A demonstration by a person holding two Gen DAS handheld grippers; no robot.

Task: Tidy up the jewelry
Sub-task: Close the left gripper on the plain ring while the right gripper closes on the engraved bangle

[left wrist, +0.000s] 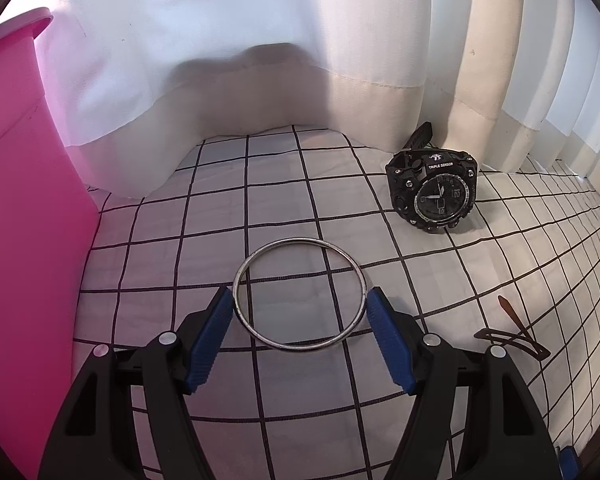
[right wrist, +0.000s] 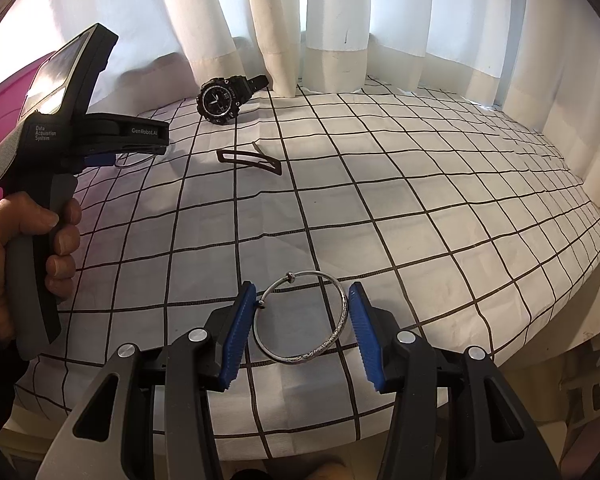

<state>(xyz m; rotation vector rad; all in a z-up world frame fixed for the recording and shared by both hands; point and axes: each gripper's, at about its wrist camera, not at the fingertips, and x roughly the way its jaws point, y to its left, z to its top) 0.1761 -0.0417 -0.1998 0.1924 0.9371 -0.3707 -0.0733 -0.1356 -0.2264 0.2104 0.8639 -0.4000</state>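
Observation:
A plain silver bangle [left wrist: 300,347] lies between the blue pads of my left gripper [left wrist: 300,296], which press on its two sides just above the checked cloth [left wrist: 284,184]. In the right wrist view that left gripper [right wrist: 156,148] is at the far left, held by a hand [right wrist: 20,248]. My right gripper [right wrist: 302,292] is shut on an engraved silver bangle [right wrist: 342,314] with a small bead, near the front edge of the cloth [right wrist: 420,200]. A black wristwatch [left wrist: 436,200] [right wrist: 220,100] rests by the curtain. A thin brown hair clip [left wrist: 512,338] [right wrist: 252,160] lies flat between the two grippers.
A tall pink container [left wrist: 20,240] [right wrist: 4,92] stands at the left. White curtains [left wrist: 260,60] [right wrist: 332,20] hang along the back. The cloth-covered surface drops off at the front and right [right wrist: 560,292].

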